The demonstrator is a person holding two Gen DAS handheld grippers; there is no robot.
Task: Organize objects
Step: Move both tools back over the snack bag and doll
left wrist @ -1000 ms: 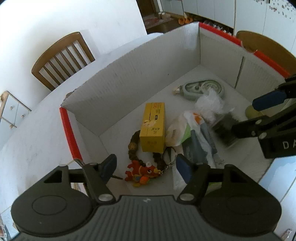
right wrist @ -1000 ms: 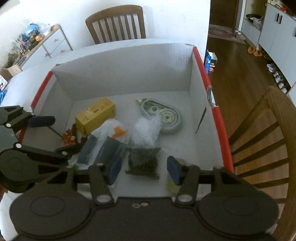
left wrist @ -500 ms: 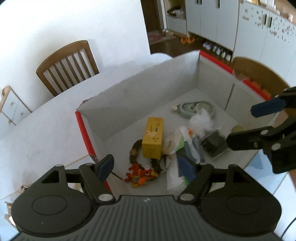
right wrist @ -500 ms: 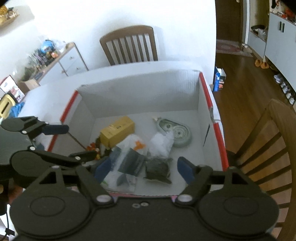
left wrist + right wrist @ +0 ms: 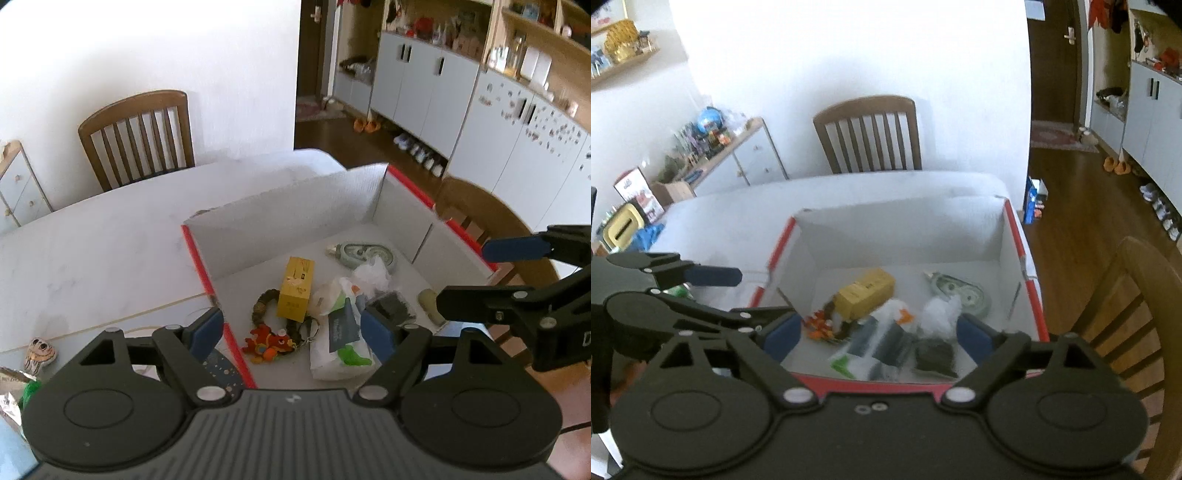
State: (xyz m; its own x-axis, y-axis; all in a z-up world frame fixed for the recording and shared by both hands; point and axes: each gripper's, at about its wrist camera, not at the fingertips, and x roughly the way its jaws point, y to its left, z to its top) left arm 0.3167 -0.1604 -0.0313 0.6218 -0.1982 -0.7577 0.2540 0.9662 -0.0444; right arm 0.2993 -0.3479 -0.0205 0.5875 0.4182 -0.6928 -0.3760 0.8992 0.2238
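Observation:
A white cardboard box (image 5: 295, 218) with red rims stands on the white table (image 5: 92, 251). In it lie a yellow carton (image 5: 295, 288), a green tape dispenser (image 5: 364, 253), a bead bracelet with an orange dragon charm (image 5: 267, 341), a white and green packet (image 5: 340, 343), a dark packet (image 5: 391, 308) and a clear bag (image 5: 371, 273). My left gripper (image 5: 291, 328) hangs above the box's near left corner, jaws opening, nothing between them. My right gripper (image 5: 879, 334) hovers over the near rim (image 5: 871, 386), jaws also opening and empty. Each gripper shows in the other's view: the right gripper (image 5: 465, 271) and the left gripper (image 5: 753, 295).
A wooden chair (image 5: 140, 136) stands behind the table, and another chair (image 5: 1137, 306) stands right of the box. Left of the box on the table lie a small striped figure (image 5: 38, 354), foil packets (image 5: 9, 391) and a blue speckled item (image 5: 221, 369). Cabinets (image 5: 424, 92) line the far wall.
Both grippers have risen and drawn back from the box, which now looks smaller. Both pairs of jaws stand wider, the right much more so. The objects in the box have not moved.

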